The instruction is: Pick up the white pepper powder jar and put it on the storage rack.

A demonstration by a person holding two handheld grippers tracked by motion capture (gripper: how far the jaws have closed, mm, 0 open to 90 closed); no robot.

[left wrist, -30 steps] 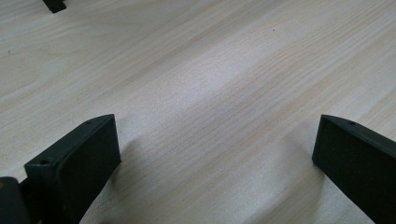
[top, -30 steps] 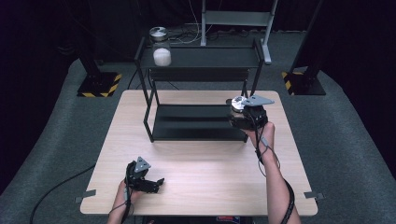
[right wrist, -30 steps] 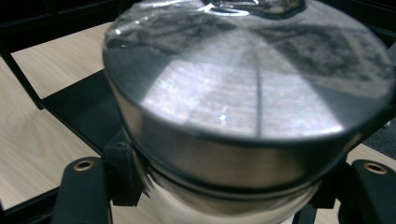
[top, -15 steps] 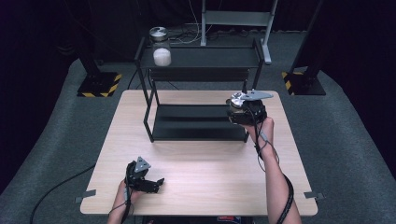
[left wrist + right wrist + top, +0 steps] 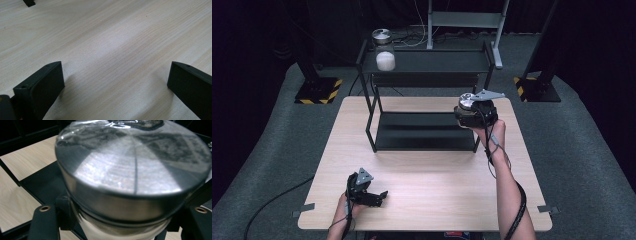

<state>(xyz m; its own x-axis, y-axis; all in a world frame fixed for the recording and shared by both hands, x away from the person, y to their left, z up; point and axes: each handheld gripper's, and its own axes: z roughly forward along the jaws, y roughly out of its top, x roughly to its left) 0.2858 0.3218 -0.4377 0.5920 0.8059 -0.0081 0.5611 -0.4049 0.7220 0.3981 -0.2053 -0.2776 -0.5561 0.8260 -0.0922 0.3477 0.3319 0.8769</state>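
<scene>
High view | right tool (image 5: 468, 111) clamps jar (image 5: 466, 103) at rack (image 5: 427, 131) edge | left tool (image 5: 379, 196) spread, bare table (image 5: 437, 175)

Pale wooden table (image 5: 427, 195), black two-tier rack (image 5: 427, 131) on it, jar (image 5: 385, 55) on top shelf

Black claws (image 5: 379, 196) with grey triangular plates, trailing cables, seemingly screw-holed jaws.

Lab: black curtains (image 5: 257, 30), hazard-taped stand bases (image 5: 318, 92)
</scene>
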